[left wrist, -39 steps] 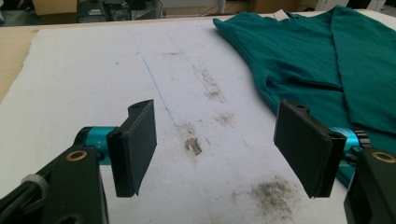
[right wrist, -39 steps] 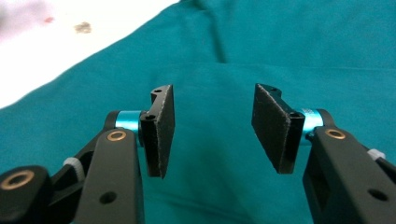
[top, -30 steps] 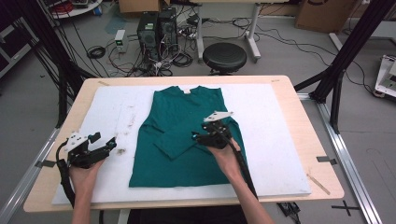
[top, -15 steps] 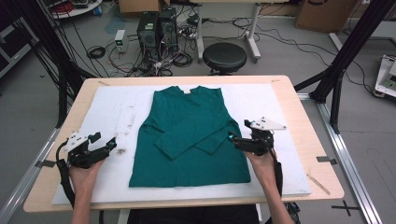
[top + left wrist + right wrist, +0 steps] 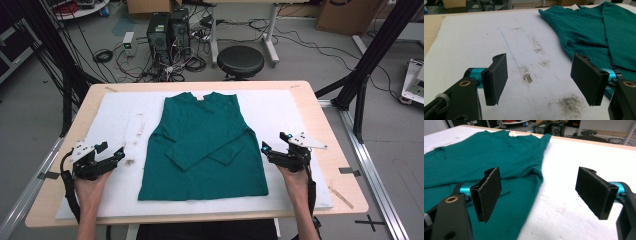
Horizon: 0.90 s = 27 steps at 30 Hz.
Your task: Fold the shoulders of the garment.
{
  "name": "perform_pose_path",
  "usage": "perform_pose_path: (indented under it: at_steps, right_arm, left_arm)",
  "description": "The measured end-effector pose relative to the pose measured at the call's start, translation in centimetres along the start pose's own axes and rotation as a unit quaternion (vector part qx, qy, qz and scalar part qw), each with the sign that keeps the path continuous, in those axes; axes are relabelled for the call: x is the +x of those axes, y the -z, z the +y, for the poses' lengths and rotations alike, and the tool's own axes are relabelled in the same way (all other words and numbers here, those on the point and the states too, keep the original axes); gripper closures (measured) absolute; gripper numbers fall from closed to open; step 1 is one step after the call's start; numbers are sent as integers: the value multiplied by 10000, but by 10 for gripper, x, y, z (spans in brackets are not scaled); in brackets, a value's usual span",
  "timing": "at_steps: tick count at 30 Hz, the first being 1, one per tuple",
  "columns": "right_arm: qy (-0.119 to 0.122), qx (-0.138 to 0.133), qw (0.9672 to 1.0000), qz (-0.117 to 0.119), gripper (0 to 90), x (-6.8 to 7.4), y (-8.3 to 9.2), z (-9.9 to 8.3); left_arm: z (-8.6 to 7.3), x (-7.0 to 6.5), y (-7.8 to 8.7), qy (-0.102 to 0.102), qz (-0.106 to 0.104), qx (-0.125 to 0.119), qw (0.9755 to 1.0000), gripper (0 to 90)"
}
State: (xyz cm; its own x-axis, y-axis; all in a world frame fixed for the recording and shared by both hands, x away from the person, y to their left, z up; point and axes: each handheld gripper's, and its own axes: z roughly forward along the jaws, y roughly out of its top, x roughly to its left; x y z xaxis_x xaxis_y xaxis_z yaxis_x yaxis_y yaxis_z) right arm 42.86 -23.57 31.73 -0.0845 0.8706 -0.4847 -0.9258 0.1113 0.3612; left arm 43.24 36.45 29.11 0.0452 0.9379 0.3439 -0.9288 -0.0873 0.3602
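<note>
The green shirt (image 5: 205,145) lies flat on the white mat (image 5: 290,112), both sleeves folded across its front. The right gripper (image 5: 276,151) sits just beside the shirt's right edge, its jaws just spread wide with nothing between them. The left gripper (image 5: 112,154), also released and empty, rests near the shirt's left edge over the mat's stains (image 5: 570,105).

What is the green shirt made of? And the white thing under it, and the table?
Shirt: looks like soft knit cloth, matte, because it lies limp with folded sleeves. White mat: probably foam or felt, with a grainy, fuzzy surface and dirty smudges. Table: seems to be light wood or wood laminate, smooth and pale tan at the edges.
</note>
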Motion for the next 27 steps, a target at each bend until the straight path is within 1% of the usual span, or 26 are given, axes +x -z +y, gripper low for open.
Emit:
perform_pose_path:
  at_steps: [2,4,7,9,14,19,27]
  right_arm:
    - [-70,-6,10000,-54,213,-4,2,-4]
    - [-107,-12,9999,-125,213,-7,4,-7]
    - [-162,-34,9997,-179,213,-11,6,-10]
    - [-211,-61,9996,-172,213,-13,6,-11]
    - [-323,4,9990,-311,213,-17,5,-15]
    - [-337,87,9990,-297,213,-18,3,-17]
    - [-322,117,9990,-277,214,-18,3,-16]
  left_arm:
    - [1,-1,0,5,-86,-23,10000,297]
    - [2,-2,1,-49,-111,-5,9999,297]
    - [5,-5,1,-99,-207,3,9997,297]
    - [7,-7,1,-139,-260,13,9996,297]
    - [14,-13,4,-256,-395,-18,9989,297]
    - [19,-19,4,-374,-516,-8,9980,299]
    - [23,-30,0,-522,-715,160,9959,310]
